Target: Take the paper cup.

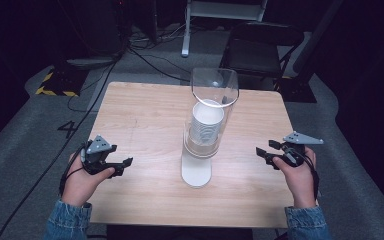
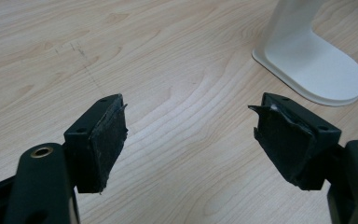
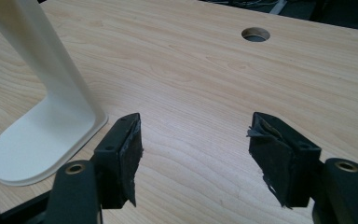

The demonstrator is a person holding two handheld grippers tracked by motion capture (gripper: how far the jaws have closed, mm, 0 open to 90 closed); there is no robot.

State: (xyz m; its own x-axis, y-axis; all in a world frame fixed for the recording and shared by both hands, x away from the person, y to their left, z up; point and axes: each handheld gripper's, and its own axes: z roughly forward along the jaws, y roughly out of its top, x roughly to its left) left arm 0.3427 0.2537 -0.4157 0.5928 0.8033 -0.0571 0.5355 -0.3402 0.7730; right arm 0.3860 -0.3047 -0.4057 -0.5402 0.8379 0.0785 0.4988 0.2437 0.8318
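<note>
A white stand [image 1: 196, 172] rises at the middle of the wooden table [image 1: 145, 115]. It carries a clear tube [image 1: 214, 87] with a stack of white cups [image 1: 207, 122] inside. My left gripper [image 1: 122, 165] rests low at the table's left, open and empty, its jaws pointing toward the stand. In the left gripper view the gripper [image 2: 189, 121] frames bare wood, with the stand's base [image 2: 317, 70] ahead to the right. My right gripper [image 1: 266, 149] sits at the table's right, also open with nothing between its jaws. The right gripper view has the gripper [image 3: 196, 135] over bare wood and the stand [image 3: 42, 140] to its left.
A round cable hole [image 3: 255, 34] lies in the tabletop far ahead of the right gripper. Behind the table stand a black folding chair [image 1: 260, 50] and a white frame leg [image 1: 186, 30], with cables [image 1: 150, 60] on the grey floor.
</note>
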